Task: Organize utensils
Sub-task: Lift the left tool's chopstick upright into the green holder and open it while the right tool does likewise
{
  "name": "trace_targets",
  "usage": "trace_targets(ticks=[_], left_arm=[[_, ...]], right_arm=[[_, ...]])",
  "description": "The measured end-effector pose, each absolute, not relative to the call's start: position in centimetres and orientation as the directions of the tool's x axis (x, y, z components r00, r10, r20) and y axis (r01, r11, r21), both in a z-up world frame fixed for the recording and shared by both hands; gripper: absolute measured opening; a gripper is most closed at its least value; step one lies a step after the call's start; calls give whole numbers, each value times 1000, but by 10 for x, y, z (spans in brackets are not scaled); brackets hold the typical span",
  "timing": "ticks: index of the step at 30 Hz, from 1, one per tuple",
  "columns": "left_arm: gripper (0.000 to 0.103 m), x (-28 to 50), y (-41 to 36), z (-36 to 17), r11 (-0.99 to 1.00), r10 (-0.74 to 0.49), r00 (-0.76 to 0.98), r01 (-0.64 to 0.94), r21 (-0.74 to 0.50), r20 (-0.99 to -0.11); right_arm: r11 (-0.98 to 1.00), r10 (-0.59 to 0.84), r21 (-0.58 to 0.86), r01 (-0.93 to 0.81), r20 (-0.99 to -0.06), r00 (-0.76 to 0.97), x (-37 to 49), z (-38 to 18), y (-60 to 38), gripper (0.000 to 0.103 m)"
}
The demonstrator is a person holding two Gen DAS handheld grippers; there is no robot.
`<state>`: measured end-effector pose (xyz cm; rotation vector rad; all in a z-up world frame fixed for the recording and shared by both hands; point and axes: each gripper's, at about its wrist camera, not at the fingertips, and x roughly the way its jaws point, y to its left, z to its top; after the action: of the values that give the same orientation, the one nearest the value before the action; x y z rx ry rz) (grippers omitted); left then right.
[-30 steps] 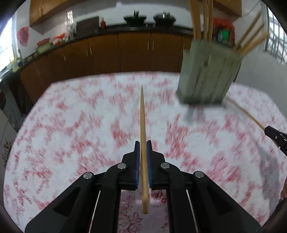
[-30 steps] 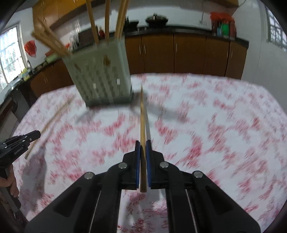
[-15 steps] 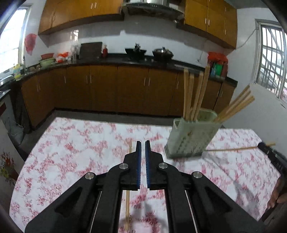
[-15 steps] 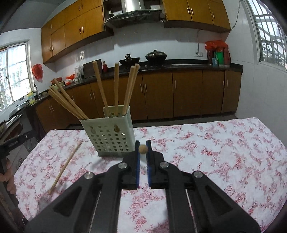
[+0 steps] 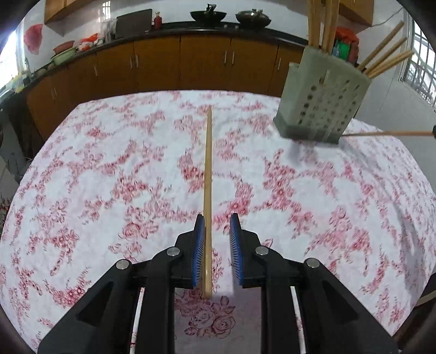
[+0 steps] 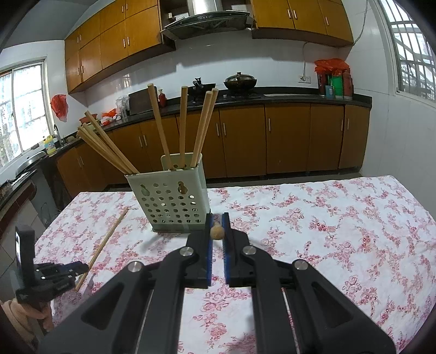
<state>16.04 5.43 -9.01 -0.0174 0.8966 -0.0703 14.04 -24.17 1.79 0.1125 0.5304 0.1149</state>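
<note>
Landmark: the perforated holder on the floral tablecloth.
Left gripper: jaws just parted, loose chopstick between them, long axis pointing straight ahead, left of the holder.
Right gripper: clamped on second chopstick, seen end-on, just before the holder, nearer it.

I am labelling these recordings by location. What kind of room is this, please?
Most likely a home kitchen. Wooden cabinets run along the wall, a range hood hangs above a covered pot on the counter, and a chopstick holder stands on a table with a floral cloth.
</note>
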Motion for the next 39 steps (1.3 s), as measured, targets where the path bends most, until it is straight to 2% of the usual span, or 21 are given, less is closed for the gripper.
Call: trace_targets(ticks=[2, 6, 12, 21, 29, 34, 39], left_arm=[[20, 158, 52, -95, 998, -54, 613, 60, -22, -788], [8, 155, 51, -99, 999, -25, 621, 54, 11, -784], [8, 156, 53, -93, 998, -40, 617, 59, -4, -786], [8, 149, 55, 13, 990, -140, 795, 93, -110, -590], [7, 149, 35, 85, 981, -191, 875, 158, -110, -444], [7, 143, 16, 116, 971, -238, 904, 210, -116, -356], [7, 153, -3, 154, 966, -245, 946, 220, -137, -210]], right_arm=[[987, 139, 140, -79, -498, 856, 140, 18, -242, 8], [987, 139, 142, -77, -498, 856, 141, 18, -242, 8], [987, 139, 142, -80, -478, 868, 138, 25, -244, 8], [984, 149, 152, -95, -394, 907, 129, 57, -248, 8], [972, 212, 167, -165, -325, 922, 126, 93, -238, 8], [950, 284, 195, -245, -209, 936, 119, 136, -228, 8], [946, 289, 175, -273, -72, 955, 122, 175, -217, 8]])
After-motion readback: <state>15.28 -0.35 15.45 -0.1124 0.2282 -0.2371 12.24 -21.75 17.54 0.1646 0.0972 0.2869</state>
